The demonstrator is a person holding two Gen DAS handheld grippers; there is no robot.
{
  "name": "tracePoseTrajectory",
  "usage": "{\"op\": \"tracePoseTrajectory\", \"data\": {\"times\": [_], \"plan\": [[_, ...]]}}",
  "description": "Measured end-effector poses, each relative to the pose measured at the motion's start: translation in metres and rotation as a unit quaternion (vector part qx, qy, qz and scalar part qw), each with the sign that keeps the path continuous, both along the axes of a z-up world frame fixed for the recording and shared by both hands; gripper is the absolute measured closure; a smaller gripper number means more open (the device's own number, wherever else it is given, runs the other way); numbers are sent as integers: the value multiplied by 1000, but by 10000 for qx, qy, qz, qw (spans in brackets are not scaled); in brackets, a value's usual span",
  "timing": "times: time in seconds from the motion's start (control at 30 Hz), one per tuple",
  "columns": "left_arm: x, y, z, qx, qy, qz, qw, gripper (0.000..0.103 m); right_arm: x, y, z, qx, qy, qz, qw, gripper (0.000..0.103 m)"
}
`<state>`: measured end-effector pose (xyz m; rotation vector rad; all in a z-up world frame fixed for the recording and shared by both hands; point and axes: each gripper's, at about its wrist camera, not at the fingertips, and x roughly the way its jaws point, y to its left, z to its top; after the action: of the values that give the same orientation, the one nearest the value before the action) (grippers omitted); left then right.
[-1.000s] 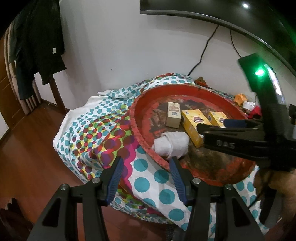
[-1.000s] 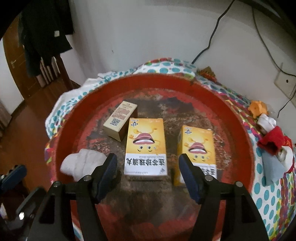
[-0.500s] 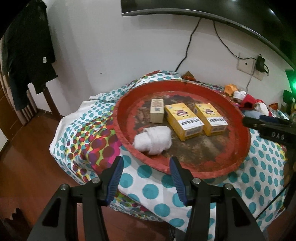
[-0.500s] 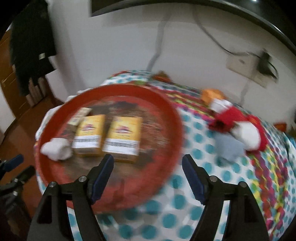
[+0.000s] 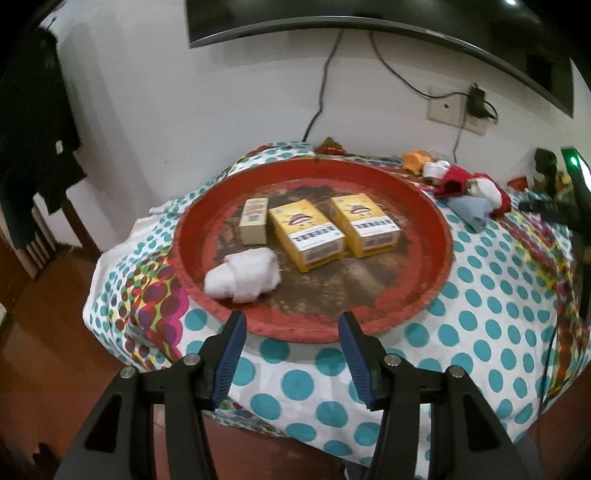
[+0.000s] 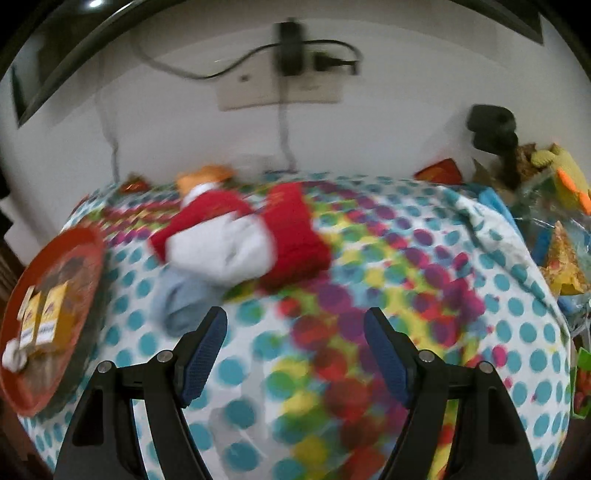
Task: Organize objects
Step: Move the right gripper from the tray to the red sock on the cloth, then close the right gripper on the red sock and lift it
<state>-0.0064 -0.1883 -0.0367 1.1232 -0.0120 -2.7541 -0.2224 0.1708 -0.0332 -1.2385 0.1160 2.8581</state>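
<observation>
Right gripper (image 6: 295, 332) has swung off the tray (image 6: 94, 243) toward the socks (image 6: 221, 254) at 11 o'clock, jaws widened, empty; left gripper (image 5: 291, 332) apart, empty. Socks look soft, light: pinch mid-bundle.

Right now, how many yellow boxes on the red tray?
2. One yellow box sits mid-tray, the other yellow box just to its right, side by side on the red tray. The smaller beige box on their left isn't counted. None looks hidden.

A dark curved screen (image 5: 369, 26) spans the top of the frame, cables (image 5: 321, 92) hanging below it. A wall socket (image 5: 458, 114) sits upper right. Dark clothing (image 5: 33, 122) hangs at far left over wooden floor (image 5: 48, 350).
</observation>
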Motion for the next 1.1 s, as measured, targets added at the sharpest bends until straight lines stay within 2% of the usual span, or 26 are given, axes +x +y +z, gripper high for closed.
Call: {"op": "tracePoseTrajectory", "data": {"times": [0.17,0.3,0.33,0.5,0.6,0.67,0.73,0.8,0.87,0.93,1.1], "plan": [[0,21,8,-105,77,-308,9994,50,-35,20,-6,-15,-44,64,10000,29],[-9,32,18,382,73,-540,9978,48,-70,26,-10,-162,-115,129,9997,29],[-14,37,20,400,57,-600,9974,48,-79,27,-10,-196,-117,158,9996,29],[-44,74,24,43,77,-978,9952,47,-117,20,-23,-491,-424,455,9969,28],[-64,97,17,2,-34,-1216,9926,47,-129,14,-35,-513,-576,575,9954,28],[-74,110,12,-14,-97,-1337,9910,47,-132,15,-42,-701,-672,602,9935,28],[-80,120,8,-17,-90,-1417,9899,47,-128,16,-43,-789,-605,619,9931,29],[-88,132,5,-82,6,-1487,9888,47,-123,14,-43,-691,-585,777,9929,34],[-97,143,2,-123,39,-1572,9875,47,-117,11,-43,-640,-564,982,9915,56],[-106,150,-2,-108,13,-1555,9878,47,-107,10,-42,-767,-558,1061,9898,70],[-121,170,-5,74,252,-1739,9844,47,-74,26,-37,-984,-403,1059,9887,73]]}}
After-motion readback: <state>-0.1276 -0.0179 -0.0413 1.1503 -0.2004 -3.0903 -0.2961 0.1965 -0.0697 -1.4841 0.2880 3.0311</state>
